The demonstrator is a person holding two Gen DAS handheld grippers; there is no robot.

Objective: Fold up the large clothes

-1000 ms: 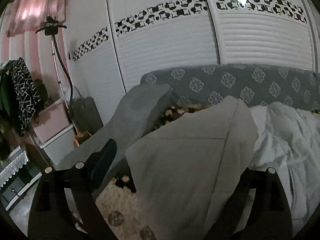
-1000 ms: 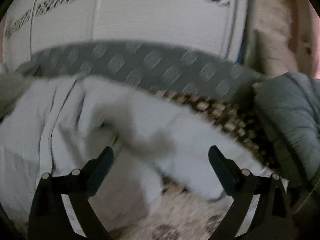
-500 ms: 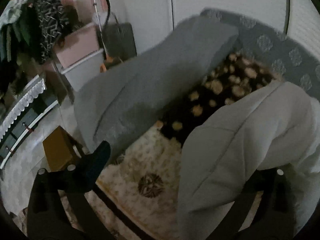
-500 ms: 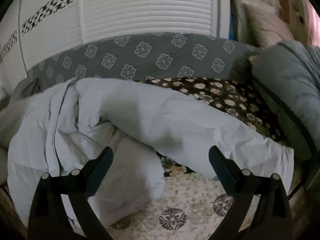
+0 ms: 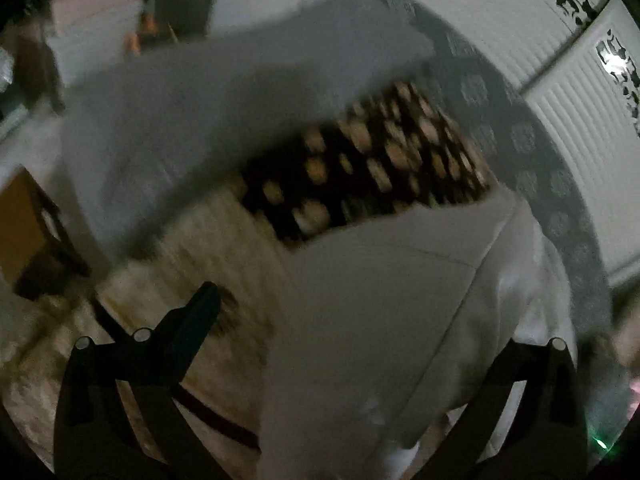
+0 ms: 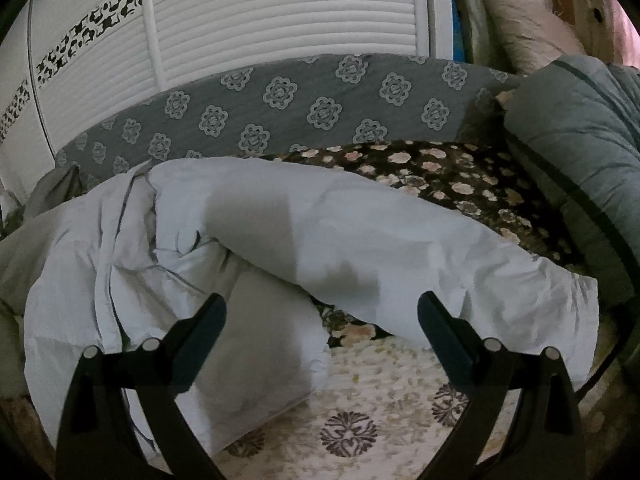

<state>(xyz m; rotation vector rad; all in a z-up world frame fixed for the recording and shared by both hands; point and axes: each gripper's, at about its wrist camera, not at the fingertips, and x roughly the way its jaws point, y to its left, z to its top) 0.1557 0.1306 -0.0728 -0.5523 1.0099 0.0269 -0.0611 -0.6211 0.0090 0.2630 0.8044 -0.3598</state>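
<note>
Here the bed carries a cream sheet with dark medallions, and a brown floral blanket lies across it toward the grey patterned headboard. Behind the headboard stands a white slatted wardrobe. A grey folded quilt rests at the right edge of the bed in the right wrist view.

The pale padded garment lies crumpled on the bed, one long section stretched across the floral blanket and another bunched below it. In the left wrist view the same garment rises as a broad fold in front of the camera, covering the right finger of the left tool.

Left tool: fully spread; the fabric drapes between its fingers, and whether a pad still touches it cannot be told. That view is blurred.

Right tool: fingers wide apart, just above the garment, gripping nothing.
</note>
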